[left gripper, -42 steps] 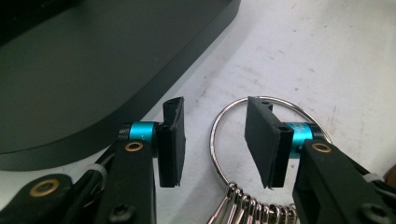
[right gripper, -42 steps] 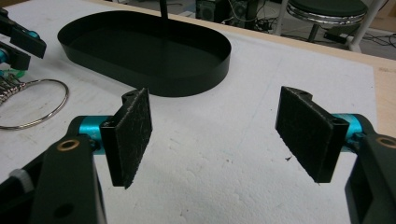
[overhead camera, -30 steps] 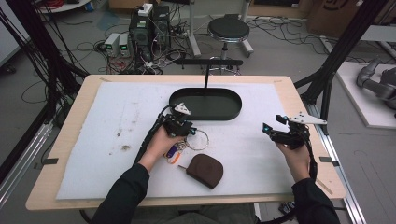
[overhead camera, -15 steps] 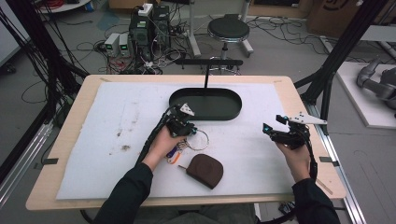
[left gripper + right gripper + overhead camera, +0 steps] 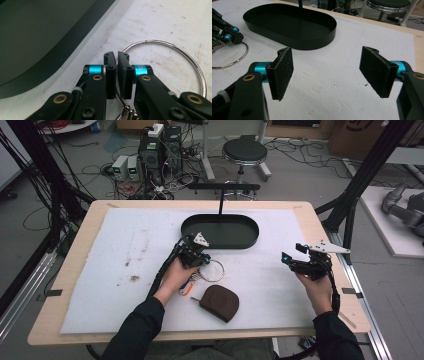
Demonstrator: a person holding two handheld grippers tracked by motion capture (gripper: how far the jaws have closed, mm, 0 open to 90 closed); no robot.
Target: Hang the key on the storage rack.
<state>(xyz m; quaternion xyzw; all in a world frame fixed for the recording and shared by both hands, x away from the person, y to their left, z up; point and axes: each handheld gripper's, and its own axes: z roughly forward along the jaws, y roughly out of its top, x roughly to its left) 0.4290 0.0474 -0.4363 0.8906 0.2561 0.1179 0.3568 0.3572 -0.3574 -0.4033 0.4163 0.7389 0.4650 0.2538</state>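
The left gripper lies low, clenched on the key ring (thin steel, keys at 6 o'clock); the right gripper hovers released.

The left gripper sits out ahead of the person's left hand, forearm angled in from the bottom toward the middle of the bench, its jaws pressed nearly together with only a thin slit between them. The right gripper is held level by the right hand, pointing leftward, jaws spread wide apart.
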